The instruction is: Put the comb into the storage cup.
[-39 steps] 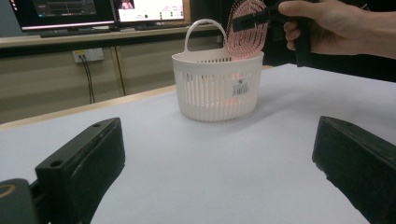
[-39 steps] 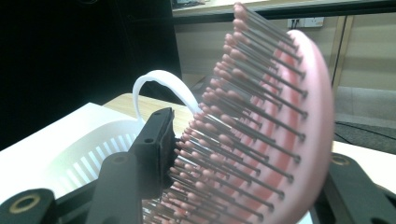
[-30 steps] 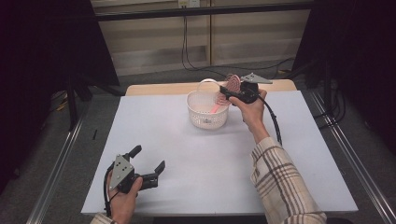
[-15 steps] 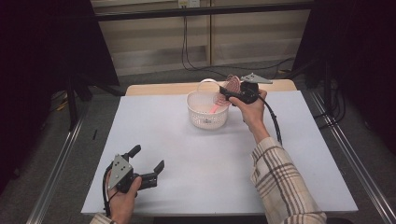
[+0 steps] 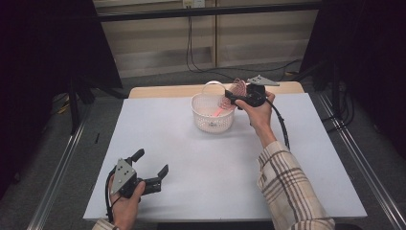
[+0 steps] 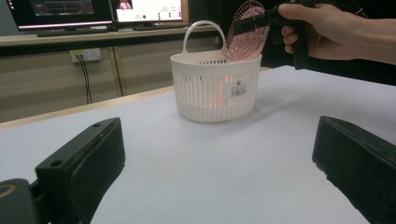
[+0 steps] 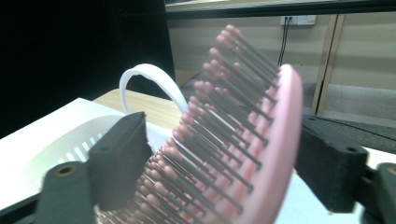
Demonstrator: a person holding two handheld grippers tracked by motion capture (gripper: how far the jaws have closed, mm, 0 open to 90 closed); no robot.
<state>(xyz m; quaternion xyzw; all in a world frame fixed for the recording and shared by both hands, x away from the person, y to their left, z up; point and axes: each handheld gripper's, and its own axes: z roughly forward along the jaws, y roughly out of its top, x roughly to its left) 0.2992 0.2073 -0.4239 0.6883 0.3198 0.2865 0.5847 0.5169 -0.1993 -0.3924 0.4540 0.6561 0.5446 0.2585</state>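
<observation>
A pink hairbrush (image 5: 238, 87) stands tilted with its handle down inside a white slotted basket (image 5: 210, 122) at the far middle of the table. Its bristled head (image 6: 247, 32) rises above the basket rim (image 6: 205, 58). My right gripper (image 5: 232, 96) is at the head, and its jaws have just been opening. In the right gripper view the brush (image 7: 261, 140) stands between the spread jaws, bristles toward the left one. I count the right gripper (image 7: 219, 158) open. My left gripper (image 5: 152, 161) rests open and empty near the table's front left, pointing at the basket.
The white table top (image 5: 215, 167) has a wooden strip (image 5: 163, 91) along its far edge behind the basket. Metal rails (image 5: 57, 191) run along both sides of the table. Monitors (image 6: 70, 9) stand on a shelf beyond, with cables hanging on the far wall.
</observation>
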